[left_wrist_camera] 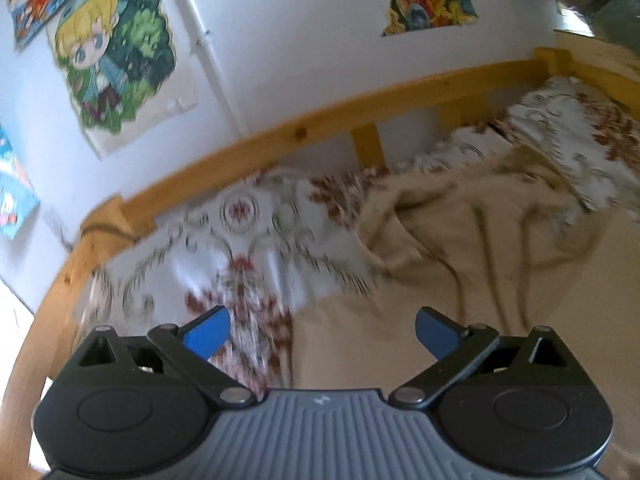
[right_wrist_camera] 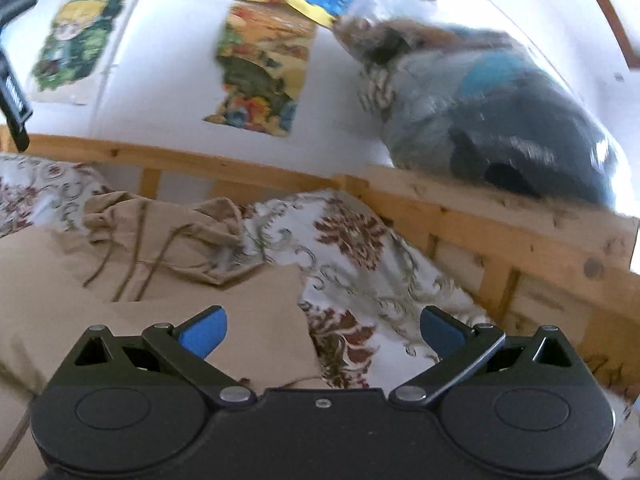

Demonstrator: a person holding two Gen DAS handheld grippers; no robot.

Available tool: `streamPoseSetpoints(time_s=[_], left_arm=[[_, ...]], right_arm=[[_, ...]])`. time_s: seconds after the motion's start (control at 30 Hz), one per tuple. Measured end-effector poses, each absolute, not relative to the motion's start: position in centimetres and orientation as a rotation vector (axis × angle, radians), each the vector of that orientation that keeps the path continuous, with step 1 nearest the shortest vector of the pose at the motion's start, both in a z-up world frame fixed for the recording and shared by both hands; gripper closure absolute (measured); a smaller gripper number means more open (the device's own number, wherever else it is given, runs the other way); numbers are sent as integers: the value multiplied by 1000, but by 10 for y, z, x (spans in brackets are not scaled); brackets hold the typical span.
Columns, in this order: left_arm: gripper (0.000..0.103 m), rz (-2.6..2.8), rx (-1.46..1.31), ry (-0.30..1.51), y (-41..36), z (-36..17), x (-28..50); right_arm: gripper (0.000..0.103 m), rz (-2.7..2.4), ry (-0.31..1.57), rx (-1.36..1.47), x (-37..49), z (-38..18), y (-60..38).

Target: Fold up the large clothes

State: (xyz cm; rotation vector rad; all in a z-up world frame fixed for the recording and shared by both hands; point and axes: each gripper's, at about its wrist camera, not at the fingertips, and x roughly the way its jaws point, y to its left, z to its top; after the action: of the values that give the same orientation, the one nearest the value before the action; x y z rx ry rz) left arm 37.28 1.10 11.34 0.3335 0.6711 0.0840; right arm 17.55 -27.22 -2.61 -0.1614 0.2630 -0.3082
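Note:
A beige hooded garment (left_wrist_camera: pixel 460 264) lies on a floral bedspread (left_wrist_camera: pixel 240 248), its hood and drawstrings bunched toward the far rail. My left gripper (left_wrist_camera: pixel 322 330) hangs above the garment's left edge, jaws wide open, nothing between the blue pads. In the right wrist view the same garment (right_wrist_camera: pixel 132 280) fills the left half, with a folded corner near the middle. My right gripper (right_wrist_camera: pixel 323 330) stands open over that corner and the bedspread (right_wrist_camera: pixel 360 256), holding nothing.
A wooden bed rail (left_wrist_camera: pixel 320 116) runs along the white wall with cartoon posters (left_wrist_camera: pixel 116 56). A clear bag stuffed with clothes (right_wrist_camera: pixel 500 116) rests on the wooden ledge (right_wrist_camera: pixel 500 216) at the right. The other gripper's dark edge (right_wrist_camera: pixel 12 92) shows at far left.

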Motion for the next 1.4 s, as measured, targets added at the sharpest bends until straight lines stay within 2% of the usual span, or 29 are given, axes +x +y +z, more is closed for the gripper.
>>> streamPoseSetpoints(time_s=[0.1,0.23,0.37,0.47,0.6,0.63,0.7,0.77,0.83,1.03,1.2,1.27,1.3,1.37,1.4], left_arm=[[8,85,295,645,25,97,411],[9,40,251,609,41,91,445],[9,0,309,578,31,79,480],[14,-27,290,564,17,66,499],[17,-82,261,589,6,47,528],[17,-88,277,592,4,41,534],[25,-82,311,612,2,27,544],[51,-73,340,656,2,12,550],[66,-83,350,672,5,5,553],[68,-107,239,627,19,14,564],[68,-127,173,703,21,3,580],[69,-144,139,739,21,1,584],[72,-162,131,753,21,-1,585],[97,-166,131,759,22,-1,585],[99,-154,113,744,25,0,582]], right_arm=[[1,-291,258,-94,183,-23,-291],[1,-274,254,-84,227,-21,-306],[1,-249,250,-54,257,-21,-316],[2,-267,277,-45,268,-29,-320],[9,-239,300,-42,277,-30,-322],[15,-223,293,-45,278,-27,-323],[23,-173,294,-31,283,-20,-326],[31,-84,318,-12,303,-11,-330],[43,17,368,11,338,0,-333],[47,86,430,-54,463,20,-317],[48,111,577,-29,552,8,-307],[57,99,648,30,574,-1,-308],[73,93,666,61,579,-5,-308],[92,84,674,92,581,-11,-308],[98,74,649,86,577,-12,-307]])
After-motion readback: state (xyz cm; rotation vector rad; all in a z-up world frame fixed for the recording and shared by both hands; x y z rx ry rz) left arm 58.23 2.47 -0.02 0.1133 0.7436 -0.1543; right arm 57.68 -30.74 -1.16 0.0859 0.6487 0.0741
